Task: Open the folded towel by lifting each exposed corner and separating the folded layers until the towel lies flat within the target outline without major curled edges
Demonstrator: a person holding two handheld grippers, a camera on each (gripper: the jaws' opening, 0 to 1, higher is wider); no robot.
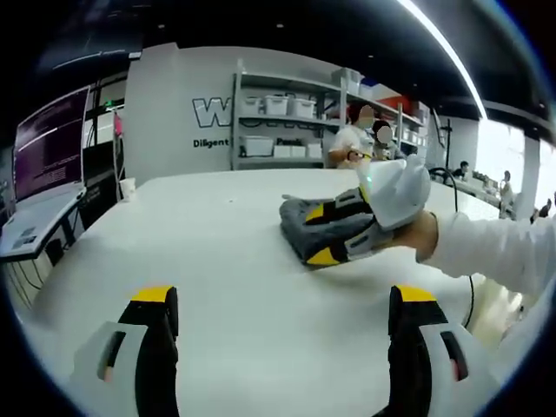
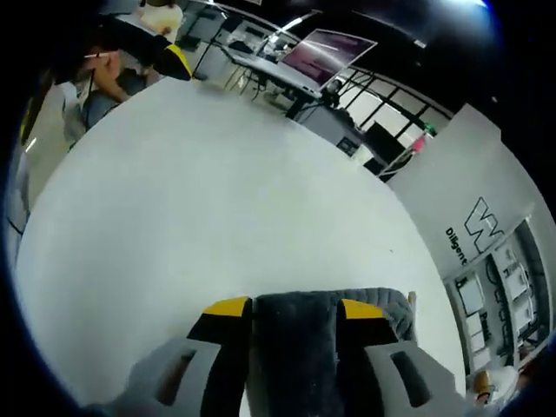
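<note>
A folded grey terry towel (image 1: pixel 326 230) lies on a broad white table (image 1: pixel 217 261), still a compact stack of layers. The right gripper (image 1: pixel 352 230) — grey body, black jaws with yellow tips — is set on it with one jaw either side of the fold. In the right gripper view the towel (image 2: pixel 291 347) fills the gap between those jaws, which press its flanks, so this gripper (image 2: pixel 285 309) appears clenched on the cloth. The towel's long axis seems to run along the jaws, away from the person's sleeve (image 1: pixel 491 248).

The left gripper (image 1: pixel 282 308) hangs well short of the towel, jaws spread wide with bare table between them. From it the towel lies ahead and slightly to the right; the right gripper is plainly the nearer.

The left gripper view shows the whole bundle and its place near mid-table, with white storage shelves (image 1: pixel 287 122) and a lit purple monitor (image 1: pixel 49 143) beyond. The right gripper view shows the close grip itself and the open table ahead — room, likely, for unfolding. No target outline can be made out.
</note>
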